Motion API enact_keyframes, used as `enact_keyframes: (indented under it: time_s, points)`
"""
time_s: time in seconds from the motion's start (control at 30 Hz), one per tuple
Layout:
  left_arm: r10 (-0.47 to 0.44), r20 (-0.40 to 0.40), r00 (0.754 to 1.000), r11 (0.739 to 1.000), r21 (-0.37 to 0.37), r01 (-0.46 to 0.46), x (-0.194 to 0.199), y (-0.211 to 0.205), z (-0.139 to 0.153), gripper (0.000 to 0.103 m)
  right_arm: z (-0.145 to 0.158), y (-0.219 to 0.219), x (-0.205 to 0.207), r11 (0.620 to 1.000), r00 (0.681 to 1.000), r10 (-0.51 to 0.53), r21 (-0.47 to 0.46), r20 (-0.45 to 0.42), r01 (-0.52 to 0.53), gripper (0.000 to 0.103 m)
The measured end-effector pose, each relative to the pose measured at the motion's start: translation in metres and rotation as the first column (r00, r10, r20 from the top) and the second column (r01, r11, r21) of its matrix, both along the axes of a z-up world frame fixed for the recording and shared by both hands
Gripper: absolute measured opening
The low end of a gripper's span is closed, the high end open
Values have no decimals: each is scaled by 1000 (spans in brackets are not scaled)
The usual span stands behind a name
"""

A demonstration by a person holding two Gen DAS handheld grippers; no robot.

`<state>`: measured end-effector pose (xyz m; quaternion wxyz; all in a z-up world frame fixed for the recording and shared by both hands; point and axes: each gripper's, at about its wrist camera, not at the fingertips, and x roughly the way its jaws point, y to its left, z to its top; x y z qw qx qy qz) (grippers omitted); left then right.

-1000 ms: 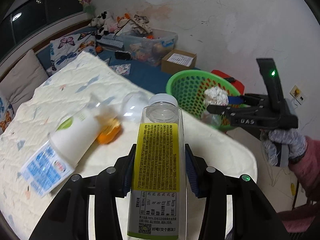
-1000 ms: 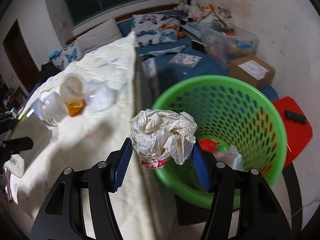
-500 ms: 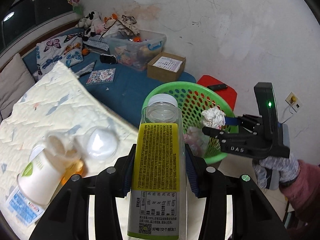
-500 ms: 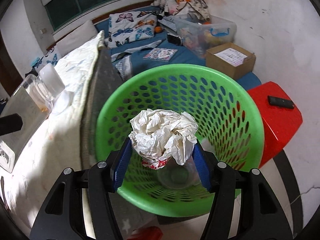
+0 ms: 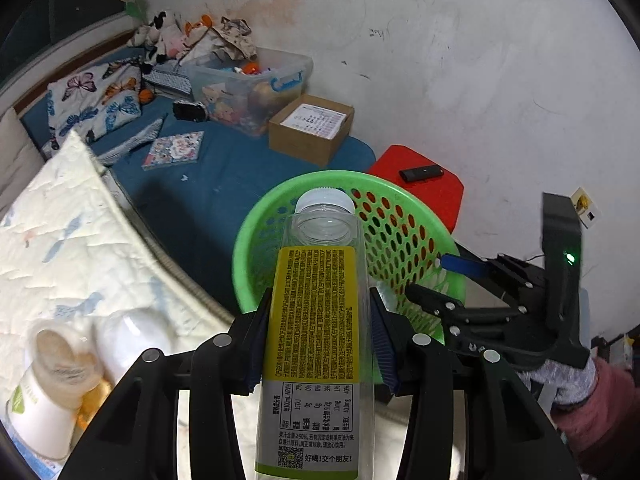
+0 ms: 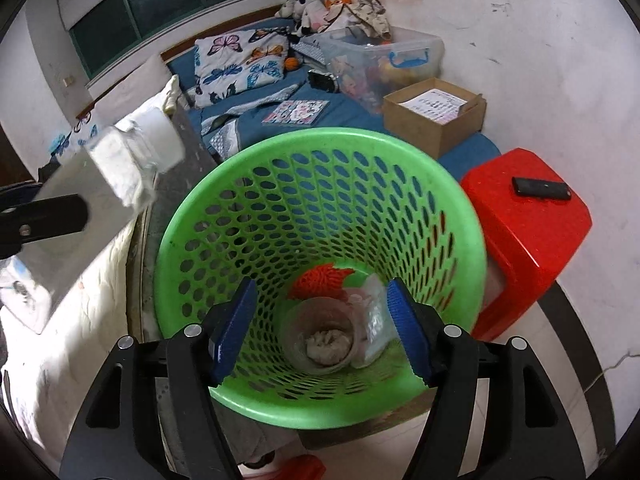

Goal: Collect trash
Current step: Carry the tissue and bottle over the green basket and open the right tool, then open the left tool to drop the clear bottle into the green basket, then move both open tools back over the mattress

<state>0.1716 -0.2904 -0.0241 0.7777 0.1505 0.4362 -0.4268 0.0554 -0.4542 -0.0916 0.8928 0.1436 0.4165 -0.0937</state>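
Note:
My left gripper [image 5: 318, 344] is shut on a clear plastic bottle [image 5: 316, 340] with a yellow label and white cap, held over the bed edge with its cap toward the green basket [image 5: 260, 224]. My right gripper [image 6: 320, 328] is open and empty above the green basket [image 6: 224, 184]. The crumpled paper ball [image 6: 328, 346] lies at the basket bottom inside a clear cup, beside red trash and a plastic wrapper. The right gripper also shows in the left wrist view [image 5: 432, 280], over the basket's right rim.
A white cup [image 5: 44, 392], an orange piece and a clear dome lid [image 5: 128, 340] lie on the cream quilt [image 5: 60, 248]. A red stool [image 6: 532, 232] with a black remote [image 6: 542, 189] stands right of the basket. A cardboard box [image 6: 436, 116] and a clear storage bin sit behind.
The right gripper has opened and the paper ball has dropped into the basket. The left gripper has carried the bottle closer to the basket.

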Motion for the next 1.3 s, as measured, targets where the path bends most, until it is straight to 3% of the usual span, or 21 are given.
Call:
enact_keyframes:
  time_s: [0.47,0.73,0.97,1.3]
  points:
    - [-1,-74,997,999,43,4,8,-60,-26,44,8,-15,-25,999,998,-46,23,33,45,68]
    - [25,-148,989,999,-19,-28,12,-58,-26,48,16,-15,-35,998,997,-63,26,53,62,68]
    - [48,-76,996,997,-59,-53,-1,-24,-6,48,30,-1,-37,999,996,-30,22,80,29,68]
    - [169,1,986,983,-71,-168,-7,81,8,48,49,55,-12,994,988,109,9,112,-111,74]
